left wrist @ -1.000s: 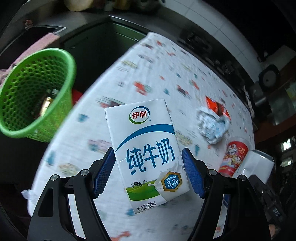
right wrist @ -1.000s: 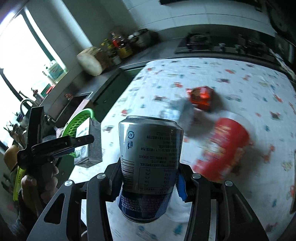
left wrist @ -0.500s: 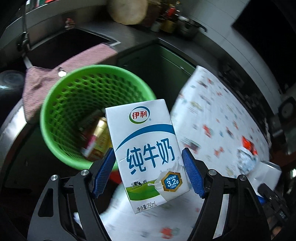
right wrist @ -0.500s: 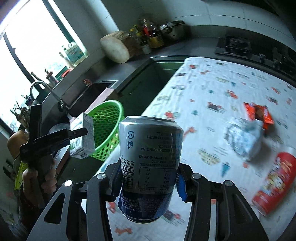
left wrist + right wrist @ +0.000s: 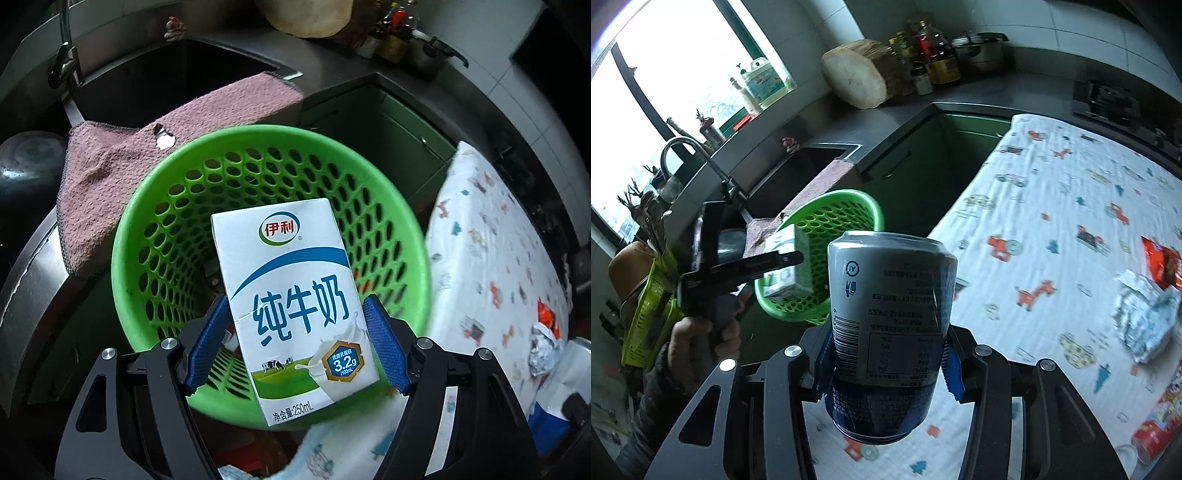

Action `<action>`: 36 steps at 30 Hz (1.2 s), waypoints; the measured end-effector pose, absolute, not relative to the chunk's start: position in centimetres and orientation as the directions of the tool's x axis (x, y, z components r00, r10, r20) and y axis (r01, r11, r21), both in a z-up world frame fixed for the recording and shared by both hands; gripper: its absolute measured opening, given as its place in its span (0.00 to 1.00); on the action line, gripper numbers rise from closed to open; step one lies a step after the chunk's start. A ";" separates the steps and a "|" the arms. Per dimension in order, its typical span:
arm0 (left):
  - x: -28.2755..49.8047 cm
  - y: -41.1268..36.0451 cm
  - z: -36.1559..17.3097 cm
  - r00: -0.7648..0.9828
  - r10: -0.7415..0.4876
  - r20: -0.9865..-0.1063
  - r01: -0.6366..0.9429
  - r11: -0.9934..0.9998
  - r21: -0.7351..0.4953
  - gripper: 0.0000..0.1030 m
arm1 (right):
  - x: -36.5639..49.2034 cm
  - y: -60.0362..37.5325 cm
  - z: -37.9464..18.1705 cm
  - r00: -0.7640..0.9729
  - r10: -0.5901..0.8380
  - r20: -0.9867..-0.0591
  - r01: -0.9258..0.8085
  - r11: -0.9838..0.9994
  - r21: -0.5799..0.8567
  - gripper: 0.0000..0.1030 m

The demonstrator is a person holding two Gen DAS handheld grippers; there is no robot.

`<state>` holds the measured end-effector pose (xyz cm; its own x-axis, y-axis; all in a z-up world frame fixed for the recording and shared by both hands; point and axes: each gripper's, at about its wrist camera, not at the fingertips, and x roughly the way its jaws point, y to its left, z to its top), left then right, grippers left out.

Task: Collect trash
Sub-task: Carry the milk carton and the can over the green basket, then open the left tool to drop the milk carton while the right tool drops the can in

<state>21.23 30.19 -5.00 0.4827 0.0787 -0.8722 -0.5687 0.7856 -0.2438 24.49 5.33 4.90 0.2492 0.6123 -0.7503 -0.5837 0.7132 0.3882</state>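
Your left gripper (image 5: 295, 338) clamped the milk carton (image 5: 291, 295) over the green basket (image 5: 177, 221) mouth, your right gripper (image 5: 884, 360) gripped the can (image 5: 890, 314) above the table edge (image 5: 960, 206), basket just beside.

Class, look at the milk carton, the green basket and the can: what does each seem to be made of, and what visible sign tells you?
Milk carton: likely coated paperboard, smooth and printed, with sharp folded edges and a crease.
Green basket: probably moulded plastic, glossy, with even round holes.
Can: apparently thin metal, silver sheen, rounded shoulder, printed label.
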 end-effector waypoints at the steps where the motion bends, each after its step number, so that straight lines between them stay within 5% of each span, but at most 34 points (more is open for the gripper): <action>1: 21.4 30.4 -5.3 0.478 0.079 -0.875 -0.570 0.785 -0.241 0.71 | 24.6 5.8 4.8 0.244 0.615 -0.750 -0.586 0.709 0.391 0.45; 36: 12.3 31.7 -2.7 0.555 0.174 -0.813 -0.582 0.780 -0.231 0.75 | 27.3 20.5 1.2 0.186 0.604 -0.775 -0.634 0.676 0.375 0.45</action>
